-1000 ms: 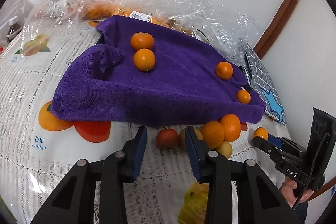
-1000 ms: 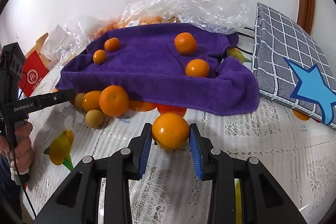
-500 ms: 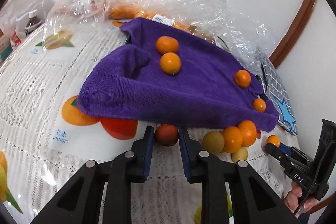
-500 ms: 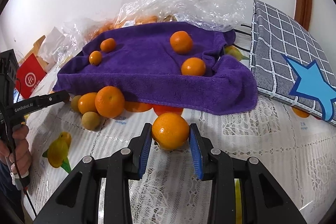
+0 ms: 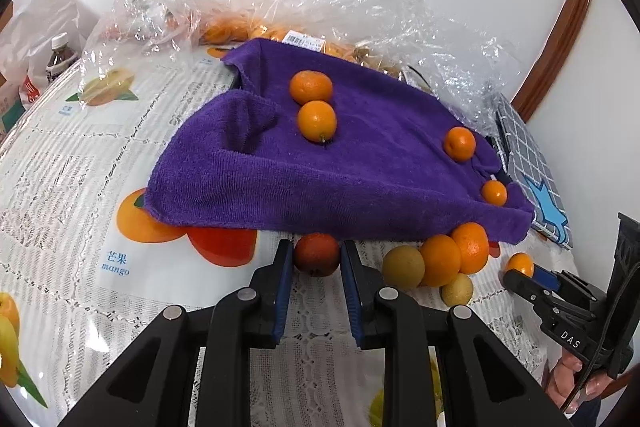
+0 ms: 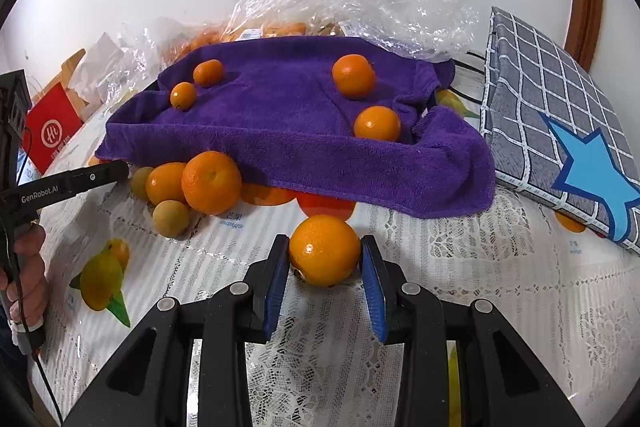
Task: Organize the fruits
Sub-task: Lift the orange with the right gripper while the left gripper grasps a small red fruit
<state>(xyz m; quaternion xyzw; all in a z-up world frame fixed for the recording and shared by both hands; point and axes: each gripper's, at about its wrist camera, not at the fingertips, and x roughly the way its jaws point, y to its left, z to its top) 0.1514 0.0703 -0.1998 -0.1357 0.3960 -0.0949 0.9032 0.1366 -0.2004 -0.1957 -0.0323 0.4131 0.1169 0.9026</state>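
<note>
Our left gripper (image 5: 316,257) pinches a dark red fruit (image 5: 317,253), seemingly a plum, near the purple towel (image 5: 360,183). Our right gripper (image 6: 325,254) clamps an orange (image 6: 324,249).

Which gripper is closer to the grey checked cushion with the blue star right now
Right. The right gripper, shut on an orange, sits just left of the cushion; the left gripper, holding a reddish fruit, is farther across the table.

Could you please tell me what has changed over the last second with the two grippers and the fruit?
The left gripper moved forward, closed its jaws and took hold of the dark red fruit at the edge of the purple towel. The right gripper kept its grip on the orange without letting go. The four oranges on the towel and the cluster beside it stayed put.
</note>
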